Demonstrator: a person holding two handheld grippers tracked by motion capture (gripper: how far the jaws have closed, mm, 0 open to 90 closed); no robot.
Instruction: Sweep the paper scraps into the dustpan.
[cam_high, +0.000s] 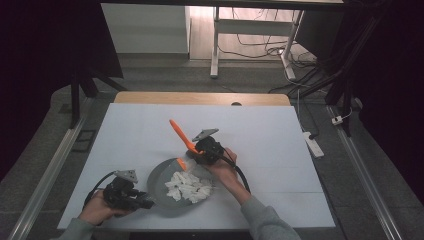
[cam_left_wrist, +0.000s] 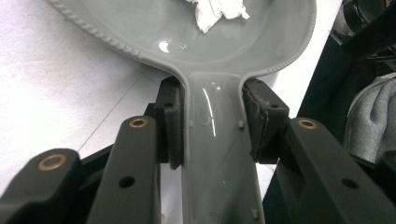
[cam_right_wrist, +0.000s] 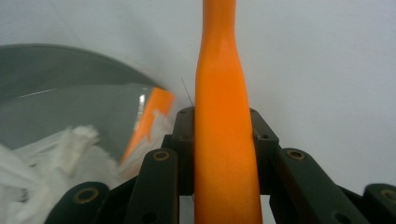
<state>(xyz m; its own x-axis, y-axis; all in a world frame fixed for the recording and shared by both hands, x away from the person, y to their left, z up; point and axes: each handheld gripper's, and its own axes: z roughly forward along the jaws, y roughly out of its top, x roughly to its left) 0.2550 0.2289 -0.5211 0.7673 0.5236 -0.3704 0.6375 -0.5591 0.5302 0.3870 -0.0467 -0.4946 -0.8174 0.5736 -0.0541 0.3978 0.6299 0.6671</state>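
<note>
A person works two handheld grippers over a white surface (cam_high: 260, 135), seen from above. In the lower left of the high view, the left gripper (cam_high: 131, 196) is closed on the handle of a grey dish (cam_high: 159, 176), which lies flat on the surface in the lower centre of the frame. The left gripper view shows its two black fingers (cam_left_wrist: 169, 122) pressed against either side of that grey handle, the dish's beaded rim curving away across the top of the frame. A heap of torn white scraps (cam_high: 188, 186) sits inside the dish, on its right half.

Just right of centre, the right gripper (cam_high: 202, 151) is clamped on an orange utensil (cam_high: 179, 132), whose long handle slants up toward the upper left of the high view while its lower end dips to the dish's upper rim, beside the scraps. In the right gripper view the fingers (cam_right_wrist: 183, 140) squeeze the orange handle from both sides, with the dish and white scraps at the lower left. A grey sleeve (cam_high: 267, 220) enters from the bottom edge.
</note>
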